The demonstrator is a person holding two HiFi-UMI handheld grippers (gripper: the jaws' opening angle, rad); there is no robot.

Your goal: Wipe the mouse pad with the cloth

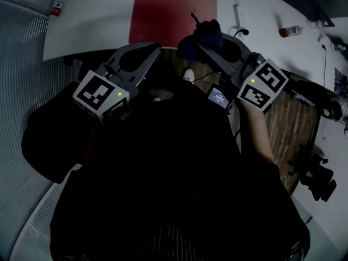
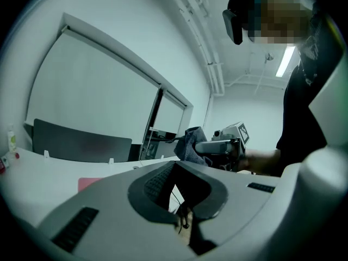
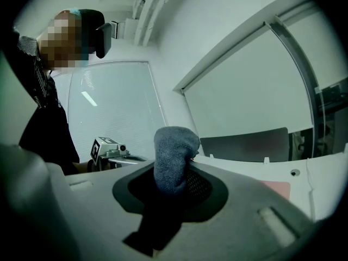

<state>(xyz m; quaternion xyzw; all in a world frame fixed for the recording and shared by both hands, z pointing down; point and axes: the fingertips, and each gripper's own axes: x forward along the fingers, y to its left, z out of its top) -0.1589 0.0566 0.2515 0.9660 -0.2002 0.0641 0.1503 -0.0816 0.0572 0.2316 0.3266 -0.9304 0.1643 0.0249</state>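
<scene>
Right gripper [image 1: 202,37]: clamped on bunched cloth [image 3: 173,156], held by the near edge of the red mouse pad [image 1: 163,10]. Left gripper [image 1: 152,50]: nearly closed, empty. Cloth best lowered flat and swept in overlapping strokes.

Office bay, dim, cool light.
White table [image 1: 98,26] by lowered window blinds [image 2: 92,91]; dark chair [image 2: 81,143] behind; ceiling strip light [image 2: 284,62]; wood floor [image 1: 296,129].

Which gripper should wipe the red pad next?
Right. The right gripper has its jaws shut on the cloth, right at the pad's near edge. The left gripper holds nothing.
</scene>
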